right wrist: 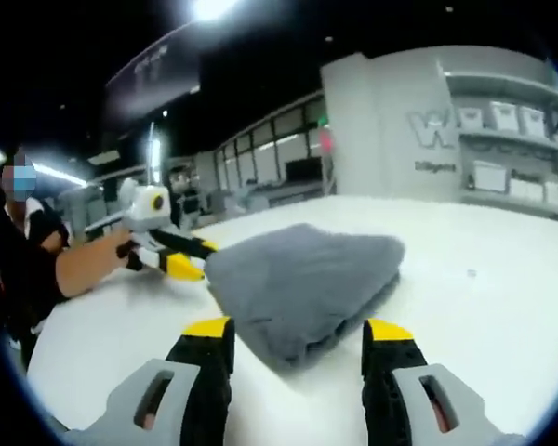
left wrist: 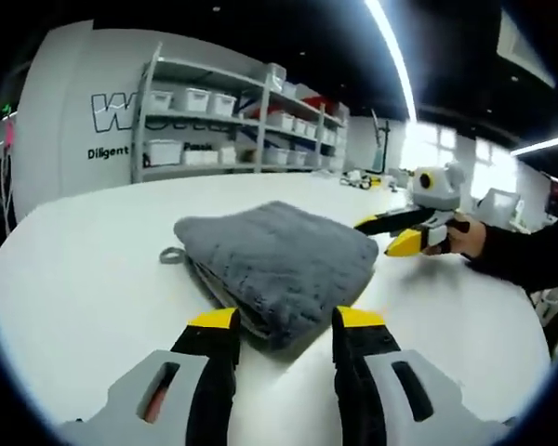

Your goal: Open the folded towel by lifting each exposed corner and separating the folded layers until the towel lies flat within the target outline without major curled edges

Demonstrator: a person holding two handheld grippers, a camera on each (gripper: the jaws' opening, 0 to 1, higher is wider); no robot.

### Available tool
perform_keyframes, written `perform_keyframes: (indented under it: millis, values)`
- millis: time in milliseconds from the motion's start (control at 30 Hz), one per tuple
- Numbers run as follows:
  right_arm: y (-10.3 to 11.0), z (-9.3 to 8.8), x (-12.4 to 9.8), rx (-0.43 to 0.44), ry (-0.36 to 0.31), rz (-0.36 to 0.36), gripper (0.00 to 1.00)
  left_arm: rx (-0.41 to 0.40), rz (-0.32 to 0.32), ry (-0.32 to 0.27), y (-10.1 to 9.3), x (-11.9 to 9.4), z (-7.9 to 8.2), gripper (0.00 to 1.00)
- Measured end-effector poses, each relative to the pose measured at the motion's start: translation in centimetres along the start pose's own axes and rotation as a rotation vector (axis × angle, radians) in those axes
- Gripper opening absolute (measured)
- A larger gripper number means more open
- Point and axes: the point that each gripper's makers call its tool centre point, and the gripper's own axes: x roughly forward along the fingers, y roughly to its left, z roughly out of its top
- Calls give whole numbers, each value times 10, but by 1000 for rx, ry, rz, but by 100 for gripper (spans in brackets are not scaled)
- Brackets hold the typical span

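Nearest to me in the left gripper view, my left gripper [left wrist: 284, 321] rises from the bottom of the frame with its yellow-tipped black jaws spread apart and holding nothing, their tips flanking the near corner of the folded grey terry towel [left wrist: 279, 260] without gripping it. The right gripper view matches: my right gripper [right wrist: 298, 330] has its jaws open and empty at the bottom centre, the towel's nearest corner lying between the tips. The towel sits in the middle of both frames on the white round-edged table [left wrist: 84, 279], a thick square bundle with stacked layer edges showing along its near side and a small grey hanging loop [left wrist: 171, 255] poking out at its left in the left gripper view. I can make out no target outline on the table. I judge the task barely begun: no corner is lifted, no layer separated, so the whole unfolding and flattening is left. Beyond the towel each gripper appears in the other's view, held out by a dark-sleeved arm. Farthest away, in the upper left of the left gripper view, stands a grey metal shelving rack [left wrist: 232, 121] loaded with white bins.
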Motion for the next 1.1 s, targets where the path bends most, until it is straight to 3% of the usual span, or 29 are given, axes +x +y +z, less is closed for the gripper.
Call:
perform_keyframes:
  millis: [100,233,333,500,600,700,967,1100]
  values:
    - [5,-2,2,-7,3,11,47,-27,2,1,9,-1,1,33]
    - [3,-3,2,-37,4,-1,36,-53,-21,-11,3,-1,4,30]
    - [3,-3,3,-29,-1,-3,29,-53,-20,11,0,1,0,23]
    - [4,-6,4,-12,8,5,27,-62,-18,10,0,2,-2,19]
    - [5,-7,5,7,13,16,32,-83,-17,7,1,0,-1,18]
    - [3,-11,7,-10,18,1,24,-66,-15,5,-3,1,-3,18]
    - [2,-7,6,2,9,13,18,-61,-34,-8,-2,1,-3,14]
    - [-1,-6,7,16,3,25,16,-101,-62,-22,-1,1,-4,11]
